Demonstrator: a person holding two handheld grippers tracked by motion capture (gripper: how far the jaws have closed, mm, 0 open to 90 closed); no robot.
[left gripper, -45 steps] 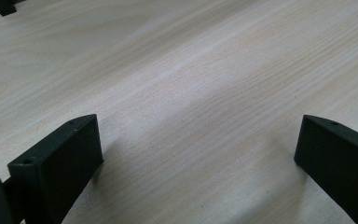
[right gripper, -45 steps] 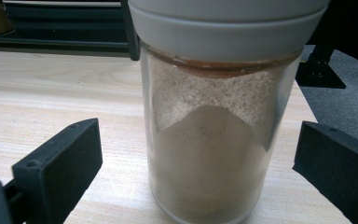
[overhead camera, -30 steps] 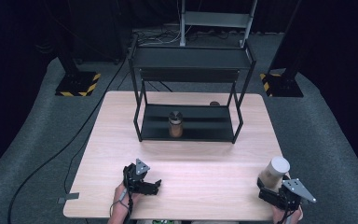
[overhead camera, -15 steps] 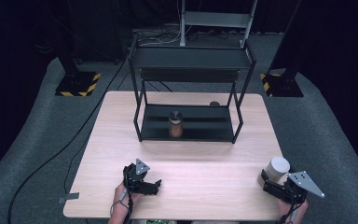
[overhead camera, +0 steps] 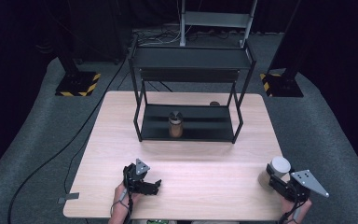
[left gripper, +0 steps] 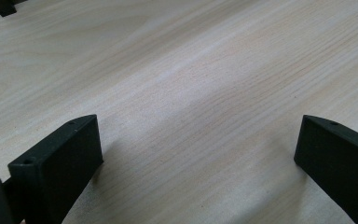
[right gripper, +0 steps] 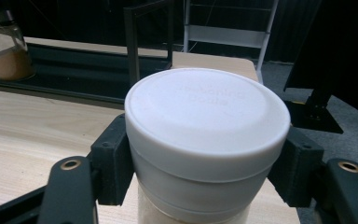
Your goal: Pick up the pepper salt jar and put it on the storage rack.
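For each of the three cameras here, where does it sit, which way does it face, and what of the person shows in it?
High view: above the person's side, looking forward and down on the table and black rack; both hands show, left gripper and right gripper.
Left gripper view: rides the left gripper, facing down at bare tabletop between its open jaws.
Right gripper view: rides the right gripper, facing level toward the rack; its jaws have just closed on the white-lidded jar.
Shared: the high and right gripper views both show that jar and the brown-filled jar in the rack.
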